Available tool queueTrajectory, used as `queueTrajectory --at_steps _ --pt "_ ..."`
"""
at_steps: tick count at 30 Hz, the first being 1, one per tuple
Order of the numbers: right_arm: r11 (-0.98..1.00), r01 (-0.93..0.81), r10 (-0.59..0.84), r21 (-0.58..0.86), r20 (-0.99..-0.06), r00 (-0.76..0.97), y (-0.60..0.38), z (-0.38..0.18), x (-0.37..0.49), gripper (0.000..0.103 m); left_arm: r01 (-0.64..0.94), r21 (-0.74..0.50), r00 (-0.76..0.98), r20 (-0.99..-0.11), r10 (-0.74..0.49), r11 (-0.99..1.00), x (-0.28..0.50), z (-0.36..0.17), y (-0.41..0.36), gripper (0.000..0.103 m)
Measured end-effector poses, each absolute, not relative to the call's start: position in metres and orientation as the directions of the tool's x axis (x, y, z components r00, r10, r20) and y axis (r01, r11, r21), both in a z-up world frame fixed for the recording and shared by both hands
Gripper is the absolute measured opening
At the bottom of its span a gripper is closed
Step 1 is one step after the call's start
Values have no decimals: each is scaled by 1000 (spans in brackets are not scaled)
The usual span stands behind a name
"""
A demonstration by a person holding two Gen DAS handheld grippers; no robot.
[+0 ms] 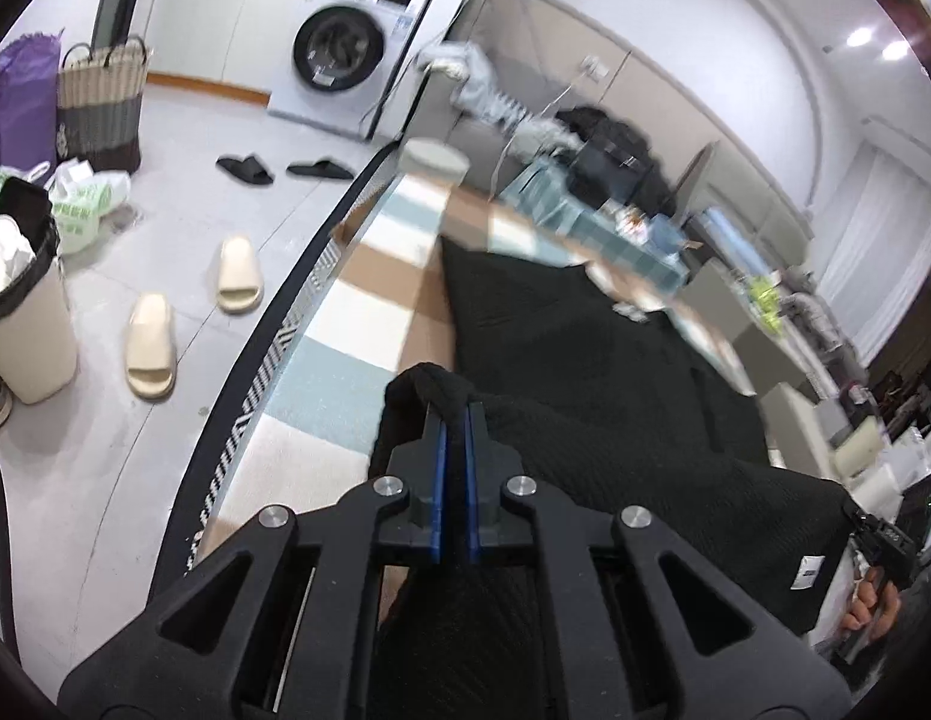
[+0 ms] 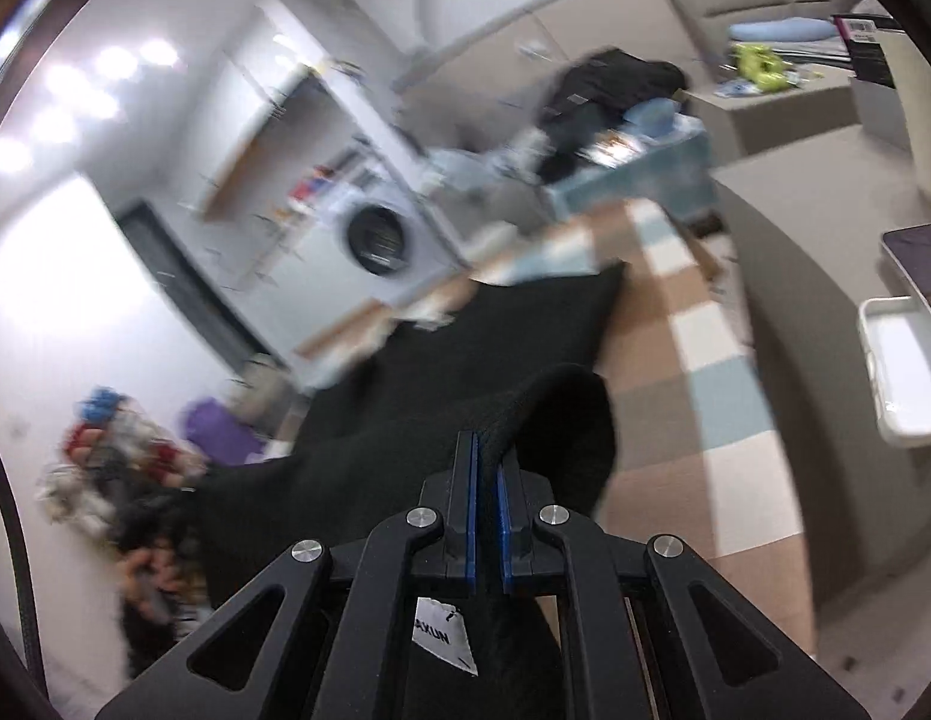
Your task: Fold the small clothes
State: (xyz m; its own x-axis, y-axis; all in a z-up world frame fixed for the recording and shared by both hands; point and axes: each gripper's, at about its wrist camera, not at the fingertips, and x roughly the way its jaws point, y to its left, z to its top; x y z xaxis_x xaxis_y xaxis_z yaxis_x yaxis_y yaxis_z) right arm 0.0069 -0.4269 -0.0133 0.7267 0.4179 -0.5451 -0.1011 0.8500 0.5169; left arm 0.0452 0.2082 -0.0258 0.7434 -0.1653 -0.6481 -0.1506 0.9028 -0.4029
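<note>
In the left wrist view, a bin (image 1: 27, 324) is cut off at the left edge, with slippers (image 1: 150, 345) laid on the floor beside it. A washer (image 1: 339, 51) is seen at the upper middle. At the centre bottom the left gripper (image 1: 456, 405) is pinched tight on a bunched corner of the black garment (image 1: 585, 372), which is spread up and to the right over a checked mat (image 1: 369, 312). The far edge of the cloth is smeared by blur. At the lower right edge the other gripper and a hand (image 1: 873, 606) are only partly made out, behind a white label (image 1: 808, 573).

In the right wrist view, the lower left is blurred: a hand and a coloured heap cannot be told apart clearly. The right gripper (image 2: 488, 447) is pressed together on a fold of the garment (image 2: 465, 348), at the centre bottom. A tag (image 2: 444, 639) is half hidden beneath the fingers. A white tray (image 2: 897, 372) is cut off at the right edge.
</note>
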Motion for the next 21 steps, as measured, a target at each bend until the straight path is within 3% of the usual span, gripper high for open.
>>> queueTrajectory --at_steps 4,7,9,11,12,13,15,21 --pt "860 11 356 511 -614 704 -426 -29 38 5 -175 -369 695 -703 -151 913 86 -54 208 3" --pt "906 91 249 412 -695 674 -422 -43 55 9 -182 -345 664 -734 -143 921 107 -69 206 4" --pt "932 105 203 346 -741 640 -418 -52 63 19 -188 -327 642 -754 -137 926 112 -74 205 8" --pt "935 100 197 340 -735 649 -422 -56 62 46 -199 -317 626 -769 -128 927 112 -75 205 19" --pt "926 92 219 365 -721 657 -426 -57 60 49 -199 -318 626 -769 -129 927 111 -75 205 28" --pt "916 82 247 392 -714 655 -427 -59 61 49 -195 -320 629 -766 -132 927 110 -75 205 38" --pt "906 72 282 418 -721 632 -428 -65 66 50 -182 -322 634 -761 -139 929 109 -74 203 46" --pt "937 34 262 348 -762 592 -406 -78 84 49 -120 -342 599 -774 -206 932 122 -83 187 46"
